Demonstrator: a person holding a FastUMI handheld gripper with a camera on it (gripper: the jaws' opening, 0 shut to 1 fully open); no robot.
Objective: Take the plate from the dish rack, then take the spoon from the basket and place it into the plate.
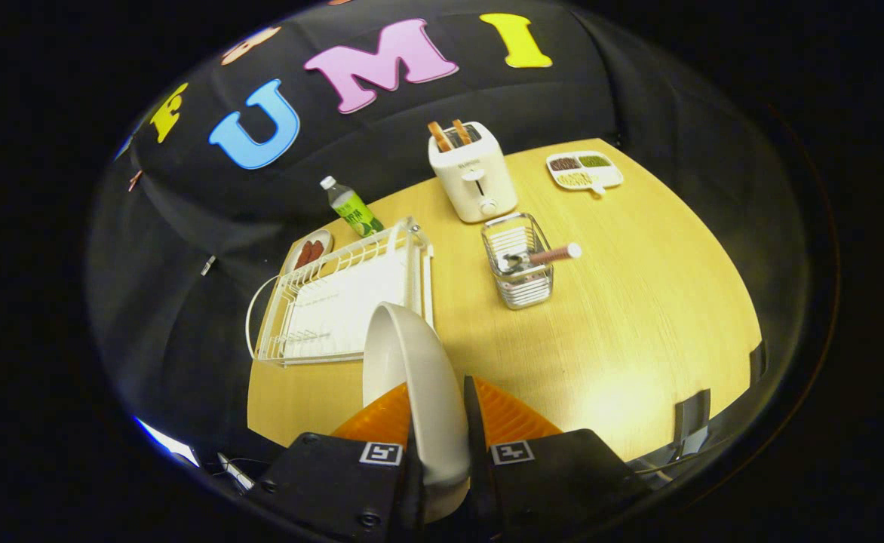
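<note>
Plate on edge, clamped btw gripper fingers, held above table, near-right of dish rack. Spoon in basket, far-right of gripper; handle axis points right. Plate likely goes down first.

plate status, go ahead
Gripper shut on plate, held on edge, clear of dish rack. Spoon in basket. Nothing in the way.

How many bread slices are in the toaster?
2: both slices stand side by side in the toaster beyond the basket. The gripper grips the plate.
</note>
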